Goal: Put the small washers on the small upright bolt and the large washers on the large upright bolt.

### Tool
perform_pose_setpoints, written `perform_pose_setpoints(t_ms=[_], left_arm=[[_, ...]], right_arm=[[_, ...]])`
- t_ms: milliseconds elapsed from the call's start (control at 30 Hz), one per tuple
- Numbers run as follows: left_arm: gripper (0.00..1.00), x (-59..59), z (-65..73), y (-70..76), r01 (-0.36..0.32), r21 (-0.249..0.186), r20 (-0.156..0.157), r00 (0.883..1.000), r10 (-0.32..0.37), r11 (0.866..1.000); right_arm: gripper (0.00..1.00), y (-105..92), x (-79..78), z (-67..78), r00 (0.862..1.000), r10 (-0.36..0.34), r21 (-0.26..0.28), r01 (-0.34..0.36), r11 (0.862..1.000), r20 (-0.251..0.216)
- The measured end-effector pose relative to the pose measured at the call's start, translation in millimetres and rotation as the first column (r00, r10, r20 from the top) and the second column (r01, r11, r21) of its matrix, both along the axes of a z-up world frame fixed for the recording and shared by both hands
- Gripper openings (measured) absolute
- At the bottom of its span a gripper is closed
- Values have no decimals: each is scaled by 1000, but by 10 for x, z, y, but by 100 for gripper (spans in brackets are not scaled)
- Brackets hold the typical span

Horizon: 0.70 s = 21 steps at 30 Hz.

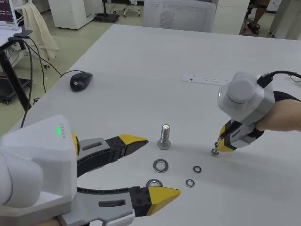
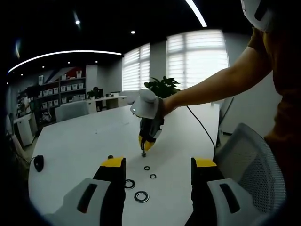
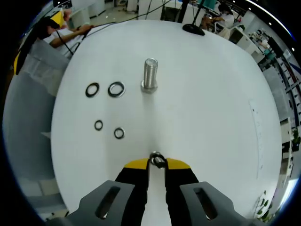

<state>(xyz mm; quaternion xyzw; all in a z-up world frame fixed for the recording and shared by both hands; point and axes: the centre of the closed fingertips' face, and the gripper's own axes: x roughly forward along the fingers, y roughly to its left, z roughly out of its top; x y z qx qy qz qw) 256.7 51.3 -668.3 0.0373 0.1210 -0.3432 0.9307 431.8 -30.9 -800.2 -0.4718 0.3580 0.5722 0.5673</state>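
Bench (image 1: 141,70) is shared by both tools. The left hand-held gripper (image 1: 162,166) is held spread at the near edge, and the right hand-held gripper (image 1: 220,147) is pinched on the small bolt (image 1: 215,151), which is stood on the bench. Between them the large bolt (image 1: 164,136) is stood upright. Two large washers (image 1: 161,165) are laid flat just before it, and two small washers (image 1: 197,169) are laid near those.

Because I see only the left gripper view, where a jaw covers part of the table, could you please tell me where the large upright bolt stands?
Observer: The head view shows the large bolt upright on the white table, just beyond a large washer.
Operator: Thank you. What is the right hand-held gripper holding?
Observer: Its own view shows the right hand-held gripper shut on a small washer, right at the small bolt.
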Motion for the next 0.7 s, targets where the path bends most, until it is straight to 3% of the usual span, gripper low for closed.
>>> perform_pose_setpoints(t_ms=[233, 400, 700], left_arm=[[55, -6, -35, 26, -7, -1, -11, 1000, 7, 1000], [55, -4, -41, 40, -14, 1, -11, 1000, 14, 1000], [55, -11, -22, 33, -9, 6, -5, 1000, 9, 1000]], right_arm=[[13, -19, 13, -153, 1000, 2, -2, -2, 1000, -10], [14, -44, 4, -182, 1000, 6, -7, -6, 1000, -7], [15, -149, -37, -48, 1000, -24, 3, 24, 1000, 8]])
